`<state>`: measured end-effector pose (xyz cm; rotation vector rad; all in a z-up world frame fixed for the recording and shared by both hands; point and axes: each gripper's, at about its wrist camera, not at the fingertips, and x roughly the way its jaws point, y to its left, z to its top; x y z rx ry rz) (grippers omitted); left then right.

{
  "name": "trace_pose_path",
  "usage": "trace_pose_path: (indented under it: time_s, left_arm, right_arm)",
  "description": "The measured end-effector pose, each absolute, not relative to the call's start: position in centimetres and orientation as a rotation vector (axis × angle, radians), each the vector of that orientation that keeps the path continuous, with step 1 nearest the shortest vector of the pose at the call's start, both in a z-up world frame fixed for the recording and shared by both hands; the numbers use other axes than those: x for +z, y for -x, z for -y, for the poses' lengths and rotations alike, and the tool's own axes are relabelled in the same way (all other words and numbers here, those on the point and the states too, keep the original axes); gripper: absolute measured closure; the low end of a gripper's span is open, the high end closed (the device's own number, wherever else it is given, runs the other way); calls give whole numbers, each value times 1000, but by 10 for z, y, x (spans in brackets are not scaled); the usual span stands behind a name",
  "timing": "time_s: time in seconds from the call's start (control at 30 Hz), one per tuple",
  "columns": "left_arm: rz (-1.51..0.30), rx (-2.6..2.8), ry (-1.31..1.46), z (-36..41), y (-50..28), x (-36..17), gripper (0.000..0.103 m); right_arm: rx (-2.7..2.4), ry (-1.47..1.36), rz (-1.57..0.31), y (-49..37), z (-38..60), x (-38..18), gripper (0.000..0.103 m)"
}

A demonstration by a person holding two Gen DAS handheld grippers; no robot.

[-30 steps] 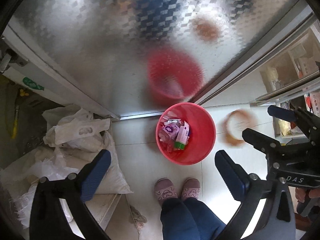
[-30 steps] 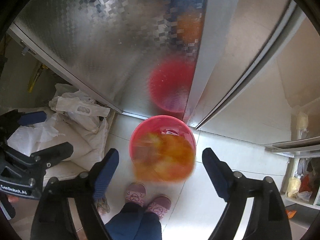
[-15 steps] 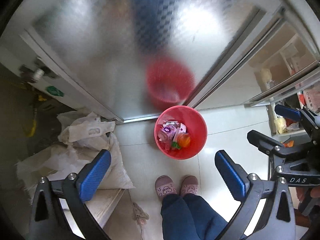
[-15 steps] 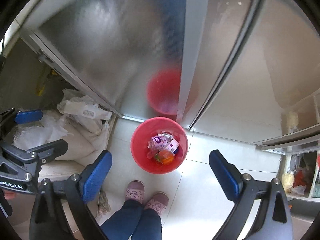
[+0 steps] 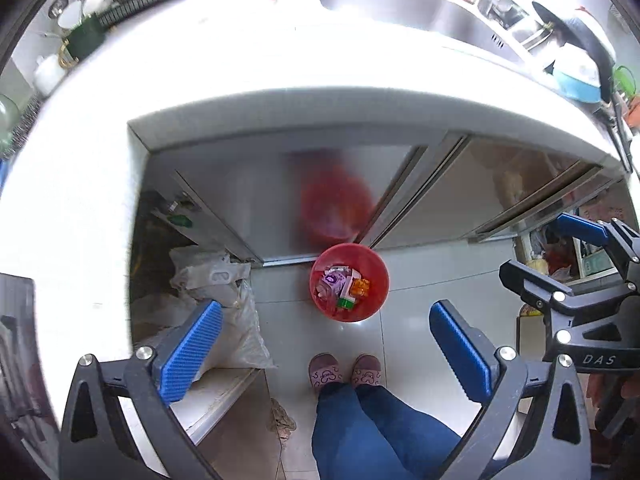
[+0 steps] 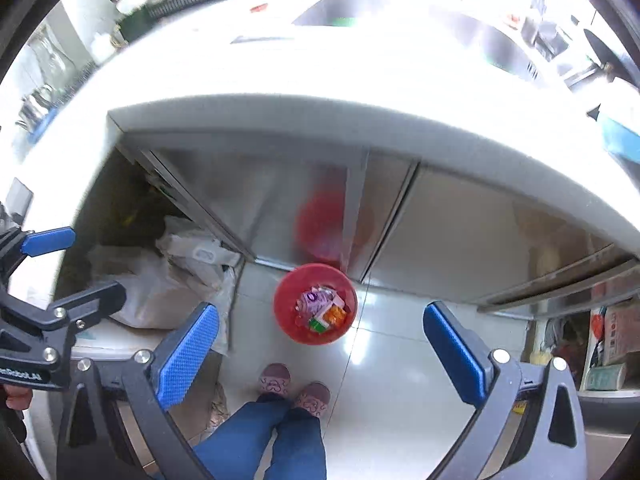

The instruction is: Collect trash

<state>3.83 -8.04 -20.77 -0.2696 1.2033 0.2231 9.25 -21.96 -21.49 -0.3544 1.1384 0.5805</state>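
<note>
A red bin (image 5: 374, 276) (image 6: 286, 312) stands on the tiled floor against the steel cabinet. Several wrappers lie in it, among them an orange one (image 5: 360, 286) (image 6: 335, 314) and a purple packet (image 5: 332, 280) (image 6: 314, 300). My left gripper (image 5: 324, 312) hangs high over the bin, open, with nothing between its blue pads (image 5: 190, 352). My right gripper (image 6: 320, 310) is also far above the bin; its jaws are opening and hold nothing. Each gripper shows at the side of the other's view: the right gripper (image 5: 568, 280) and the left gripper (image 6: 52, 280).
A white counter (image 5: 280, 60) with a steel sink (image 5: 400, 4) runs above the cabinet doors (image 5: 260, 208). White sacks (image 5: 216, 280) lie left of the bin. A person's slippered feet (image 5: 344, 372) stand just before it. Shelves with goods (image 6: 600, 340) are at the right.
An orange wrapper dropped from the right gripper into the bin. Both grippers have risen a long way, so the bin looks smaller and the counter and sink have come into view.
</note>
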Motion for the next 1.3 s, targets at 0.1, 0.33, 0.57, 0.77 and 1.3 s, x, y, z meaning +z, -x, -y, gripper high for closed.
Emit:
trace_pose_path:
  time_s: [0.1,0.33,0.57,0.77,1.3]
  left_arm:
    - [-1167,238,255,80,-37,-179,0]
    - [-1093,292,232,65,-40,-127,0]
    - [-1055,351,250,26,-58,-98,0]
    - [-1019,380,273,-25,-92,-83,0]
    - [-1130,363,229,-187,-201,-104,0]
  right_arm:
    - [601,334,-1121,-91,219,-193,1]
    - [634,346,-1041,-94,209,-149,1]
    - [714,336,-981,-110,180,-118,1]
    - [763,324,-979,-141,135,-113,1]
    - [760,394,-1030,-250,-28,-112,1]
